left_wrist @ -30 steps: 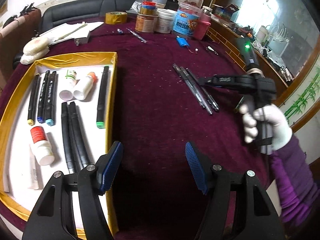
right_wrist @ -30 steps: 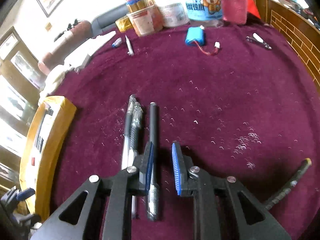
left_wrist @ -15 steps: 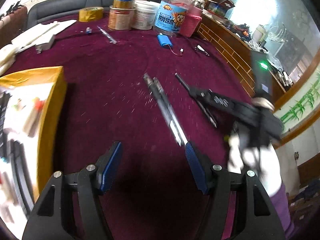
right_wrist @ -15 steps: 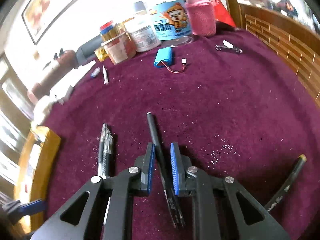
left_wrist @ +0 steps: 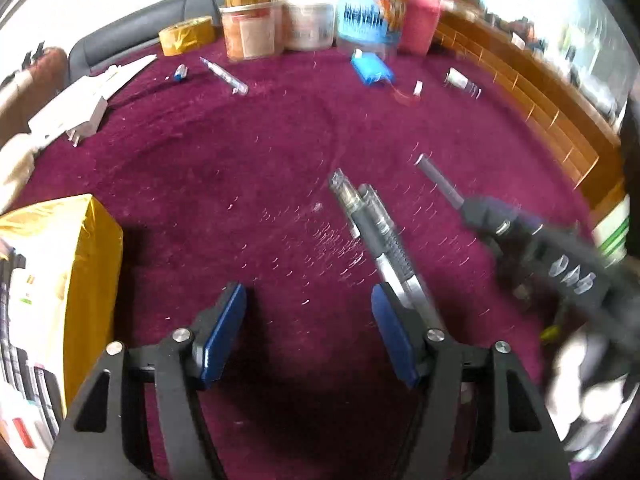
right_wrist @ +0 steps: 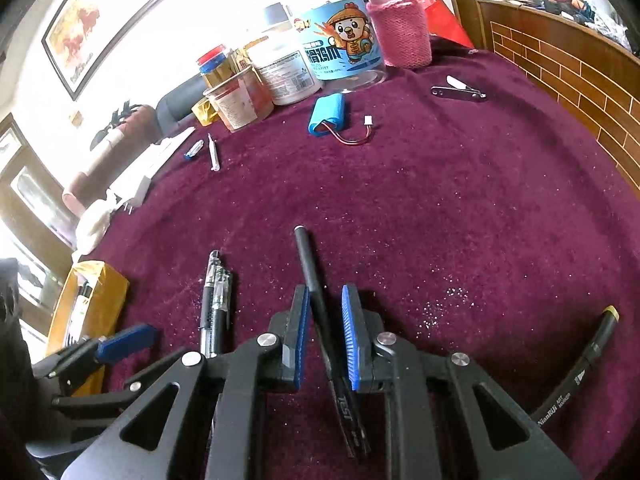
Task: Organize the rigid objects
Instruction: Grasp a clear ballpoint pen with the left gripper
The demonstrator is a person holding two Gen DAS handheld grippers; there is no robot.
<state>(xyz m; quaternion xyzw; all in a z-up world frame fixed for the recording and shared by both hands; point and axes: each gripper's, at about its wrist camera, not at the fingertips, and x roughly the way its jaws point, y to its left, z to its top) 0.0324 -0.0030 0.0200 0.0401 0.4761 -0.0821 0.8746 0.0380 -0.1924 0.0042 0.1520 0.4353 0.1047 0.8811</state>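
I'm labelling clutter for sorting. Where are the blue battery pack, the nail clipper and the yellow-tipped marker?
blue battery pack (right_wrist: 326,115): right wrist view, middle of its blue wrap.
nail clipper (right_wrist: 458,91): right wrist view, middle of its metal body.
yellow-tipped marker (right_wrist: 584,372): right wrist view, black barrel below the yellow tip.

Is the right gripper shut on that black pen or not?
Shut on it: the right gripper has its jaws narrowed around the black pen.

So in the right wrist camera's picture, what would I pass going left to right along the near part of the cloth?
Yellow box → two clear gel pens lying side by side → black pen clamped in the right gripper → black art marker with a yellow tip.
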